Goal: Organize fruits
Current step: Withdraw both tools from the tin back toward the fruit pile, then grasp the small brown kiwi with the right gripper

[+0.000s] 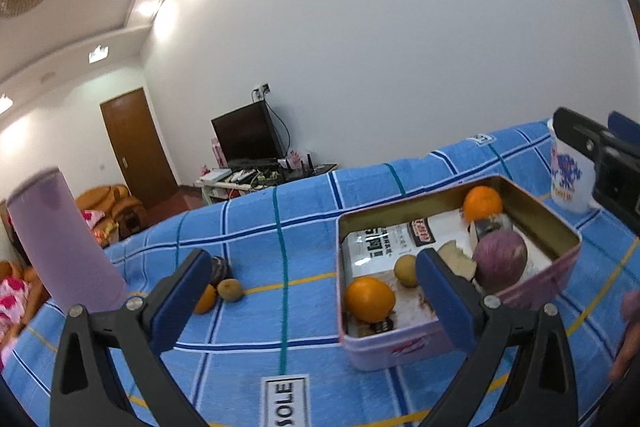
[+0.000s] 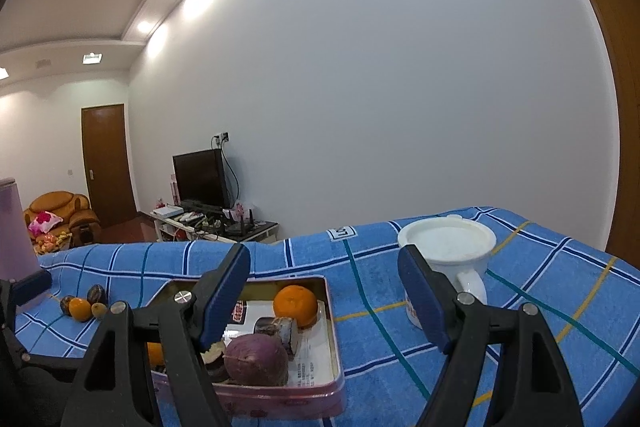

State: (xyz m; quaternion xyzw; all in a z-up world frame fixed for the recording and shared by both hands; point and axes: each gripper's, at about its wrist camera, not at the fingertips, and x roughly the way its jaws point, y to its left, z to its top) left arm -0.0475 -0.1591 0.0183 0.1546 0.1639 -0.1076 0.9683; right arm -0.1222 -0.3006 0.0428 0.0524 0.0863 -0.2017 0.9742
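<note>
A pink tin (image 1: 384, 351) with a gold inside stands on the blue checked cloth. In it lie two oranges (image 1: 370, 299) (image 1: 482, 203), a kiwi (image 1: 406, 270) and a round purple fruit (image 1: 500, 259). Loose on the cloth to the left are an orange (image 1: 206, 301), a kiwi (image 1: 230, 289) and a dark fruit (image 1: 221, 267). My left gripper (image 1: 312, 303) hangs open and empty between the loose fruit and the tin. My right gripper (image 2: 324, 299) is open and empty above the tin (image 2: 280, 401), near its purple fruit (image 2: 256, 359) and orange (image 2: 296, 305).
A tall lilac cup (image 1: 60, 239) stands at the table's left end. A white mug (image 2: 448, 247) sits right of the tin. The cloth's far edge drops off toward a room with a TV stand (image 2: 212, 223), a door and an armchair.
</note>
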